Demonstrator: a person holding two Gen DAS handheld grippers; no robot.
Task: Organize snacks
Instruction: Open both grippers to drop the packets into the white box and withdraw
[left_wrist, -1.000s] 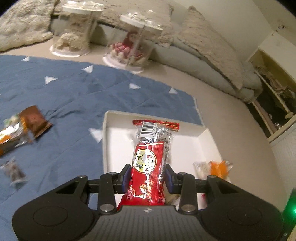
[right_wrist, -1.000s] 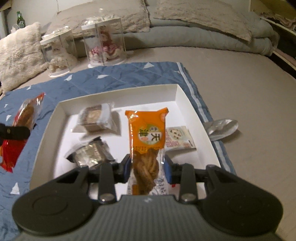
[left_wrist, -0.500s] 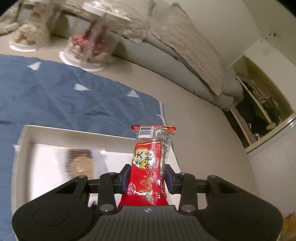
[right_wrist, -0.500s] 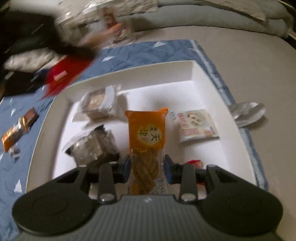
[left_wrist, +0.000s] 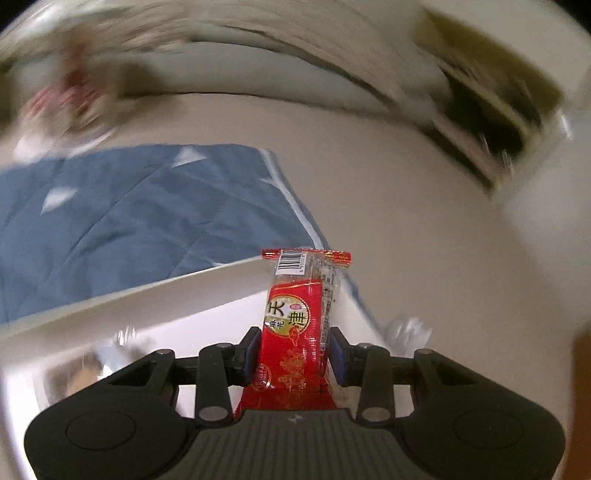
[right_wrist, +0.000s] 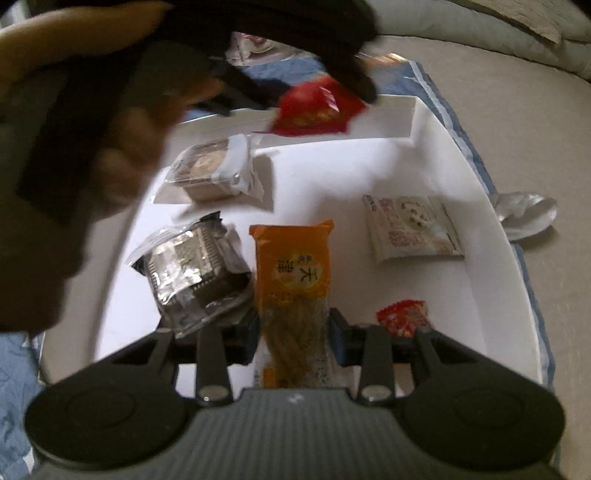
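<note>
**A:** What can go wrong now?

**B:** Two things. My left gripper (left_wrist: 293, 350) comes in over the far corner of the tray (left_wrist: 147, 295) with the red packet (left_wrist: 299, 332) pinched between its pads. If I let go too early, the packet can fall on the rim, or outside onto the blue quilt (left_wrist: 129, 214). Second, both hands are above the same tray. In the right view the left hand (right_wrist: 74, 147) is very near and blurred, so I think the two tools can knock each other, but I cannot judge the gap well.

**A:** And the right one?

**B:** My right gripper (right_wrist: 293, 338) has the orange packet (right_wrist: 291, 273) between its pads, low over the tray floor. The jaws have just been opening a little, and the grip looks loose; the packet may slide sideways onto the silver pack (right_wrist: 192, 273), which lies just beside it on the left.

**A:** Where are the packets relative to the jaws?

**B:** Each one stands along the fingers, held near its lower half, the top end sticking forward. The red one points past the tray corner; the orange one points to the tray middle, between the silver pack and the white sachet (right_wrist: 413, 225).
</note>
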